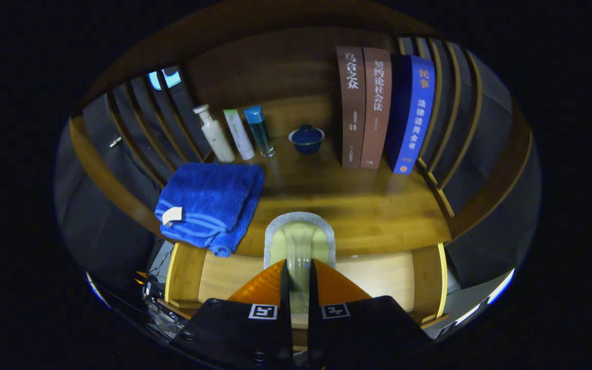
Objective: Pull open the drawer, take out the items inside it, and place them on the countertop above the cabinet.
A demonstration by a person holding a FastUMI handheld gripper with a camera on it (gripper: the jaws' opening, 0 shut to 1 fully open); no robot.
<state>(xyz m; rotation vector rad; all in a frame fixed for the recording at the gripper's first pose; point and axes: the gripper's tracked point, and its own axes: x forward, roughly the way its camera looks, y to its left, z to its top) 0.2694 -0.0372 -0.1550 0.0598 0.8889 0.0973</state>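
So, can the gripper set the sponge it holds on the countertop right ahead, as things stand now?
Probably yes. The gripper is shut on the sponge, which sits at the countertop's front edge above the open drawer. The wood just ahead is bare; the blue towel lies to one side.

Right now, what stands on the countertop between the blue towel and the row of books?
In the gripper view, a small blue lidded cup stands between the blue towel and the books. The gripper is shut on a pale sponge.
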